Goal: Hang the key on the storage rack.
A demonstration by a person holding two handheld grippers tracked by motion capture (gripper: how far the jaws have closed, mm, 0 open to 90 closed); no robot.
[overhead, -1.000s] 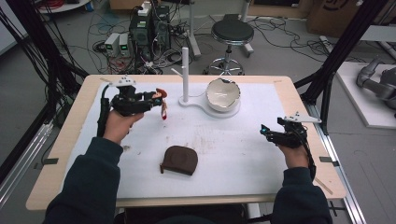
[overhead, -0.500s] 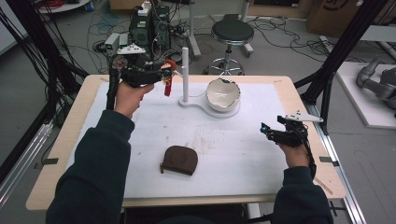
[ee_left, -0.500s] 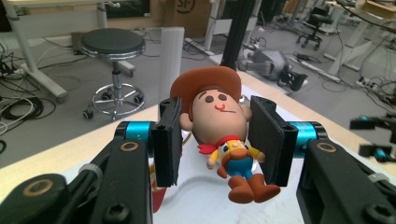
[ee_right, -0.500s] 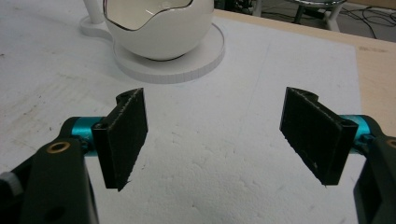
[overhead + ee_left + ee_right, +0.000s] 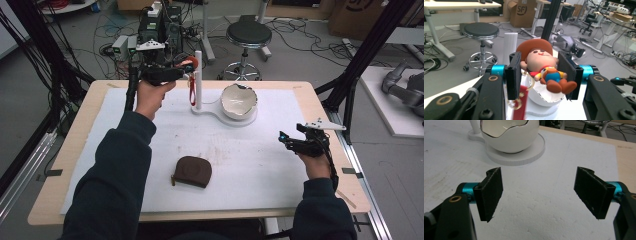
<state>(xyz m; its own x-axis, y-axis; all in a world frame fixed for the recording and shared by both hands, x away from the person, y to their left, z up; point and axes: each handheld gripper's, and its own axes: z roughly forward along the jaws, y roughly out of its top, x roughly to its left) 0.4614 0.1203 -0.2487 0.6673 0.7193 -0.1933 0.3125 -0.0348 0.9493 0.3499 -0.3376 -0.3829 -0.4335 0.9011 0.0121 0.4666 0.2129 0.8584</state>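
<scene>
We look down on a wooden table [image 5: 325, 107] covered by a white foam sheet [image 5: 250, 165], with cables, electronics and a round stool [image 5: 248, 34] on the floor beyond it. Toward twelve o'clock on the sheet stands a white base with an upright post [image 5: 198, 80], and just beside the post at its three o'clock sits a white bowl [image 5: 239, 100] with a jagged, eggshell-like rim. A brown pouch [image 5: 192, 171] lies near six o'clock, well apart from the stand.

Our left gripper [image 5: 181, 73] is raised at about eleven o'clock, next to the top of the post. Its jaws are clamped on a small cowboy figurine keychain [image 5: 544, 68], whose ring and red strap [image 5: 192, 92] dangle below.

Our right gripper [image 5: 286, 141] hovers low over the sheet at about four o'clock, jaws spread wide with nothing between them, pointing toward the bowl.
</scene>
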